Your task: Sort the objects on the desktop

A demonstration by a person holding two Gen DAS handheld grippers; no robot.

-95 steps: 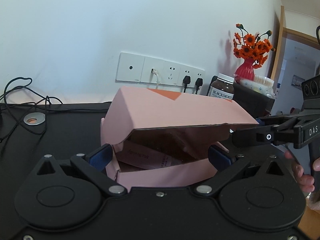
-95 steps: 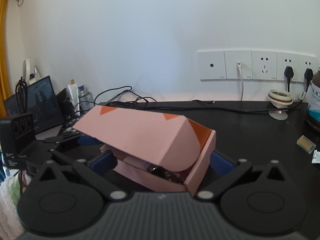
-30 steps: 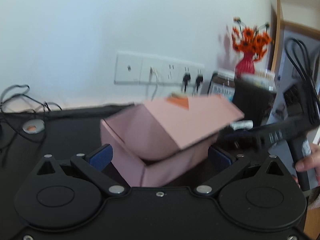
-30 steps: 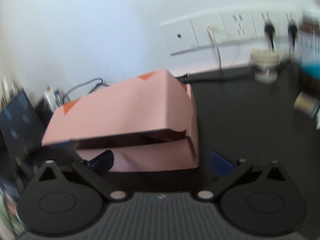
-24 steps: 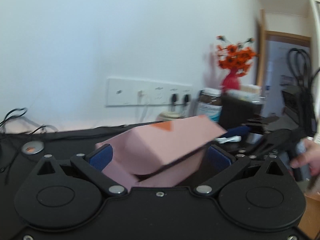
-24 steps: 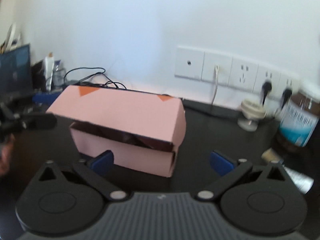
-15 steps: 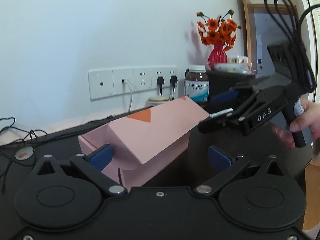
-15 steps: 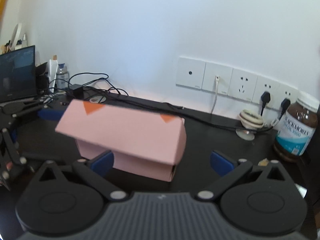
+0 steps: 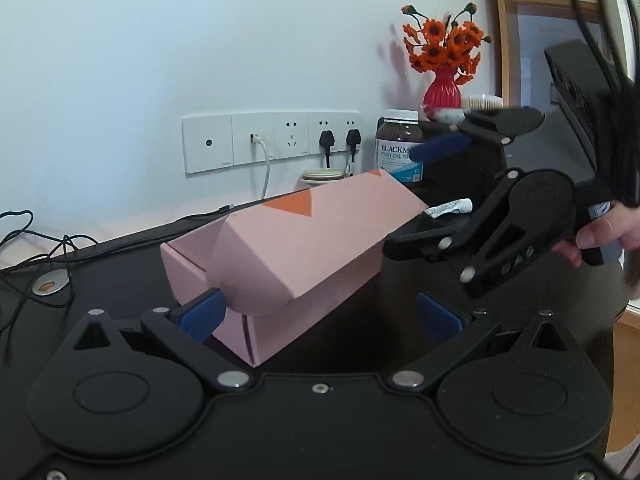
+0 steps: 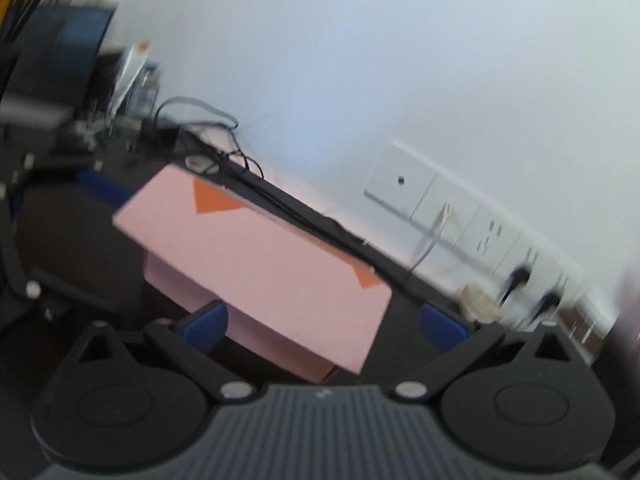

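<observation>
A pink cardboard box (image 9: 304, 256) with orange triangles on its lid sits on a black desk (image 9: 120, 256), and everything here is placed in relation to it. Nearest the camera, the left gripper (image 9: 320, 316) has its two blue-padded fingers spread wide and holds nothing; one pad (image 9: 200, 314) is right at the box's near rounded side flap, and whether it touches is unclear, while the other pad hangs in open air off the box's near end. The box's lid is down, with its front edge jutting out beyond the body. At the box's far right end, the right gripper (image 9: 434, 196), held by a person's hand (image 9: 608, 232), is tilted on its side with its fingers parted and nothing between them, one finger above the box's end and one level with it. The right wrist view is blurred, showing the box (image 10: 260, 276) between that gripper's spread pads. Behind the box stand a brown supplement bottle (image 9: 398, 144), a row of white wall sockets (image 9: 272, 140) and a red vase of orange flowers (image 9: 442, 88).
</observation>
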